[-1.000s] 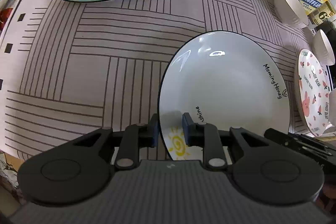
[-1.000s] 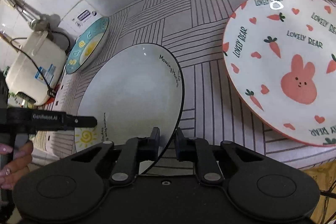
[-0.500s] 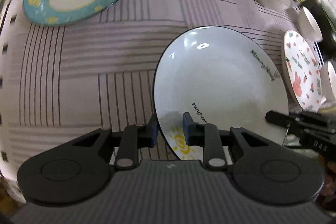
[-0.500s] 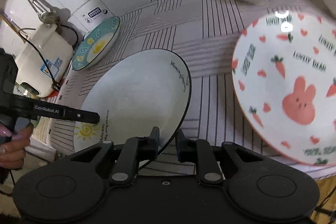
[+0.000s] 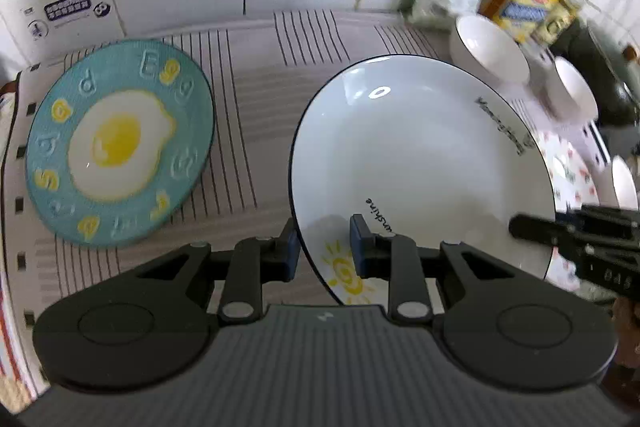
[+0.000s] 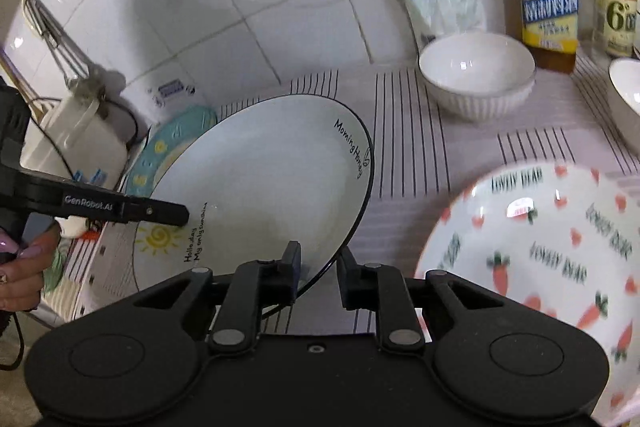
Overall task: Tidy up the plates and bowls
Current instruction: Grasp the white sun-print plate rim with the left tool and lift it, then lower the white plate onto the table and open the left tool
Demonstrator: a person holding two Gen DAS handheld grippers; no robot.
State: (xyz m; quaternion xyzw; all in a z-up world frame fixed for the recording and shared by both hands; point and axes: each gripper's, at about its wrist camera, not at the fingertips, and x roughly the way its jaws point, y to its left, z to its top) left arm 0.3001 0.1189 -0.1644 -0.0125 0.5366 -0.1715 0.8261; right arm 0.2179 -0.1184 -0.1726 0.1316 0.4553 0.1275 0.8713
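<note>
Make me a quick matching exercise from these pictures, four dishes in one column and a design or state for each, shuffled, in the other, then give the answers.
Column one:
1. white plate
2. teal plate
3. bunny plate
4. ribbed bowl

Column two:
A. fried egg in the middle
B. plain white inside, empty
C. carrots and hearts
D. black rim, held at its edge by both tools

Pairs: 1-D, 2-A, 3-C, 4-B

white plate (image 6: pixel 264 183) between opening fingers (image 6: pixel 294 261)
</note>
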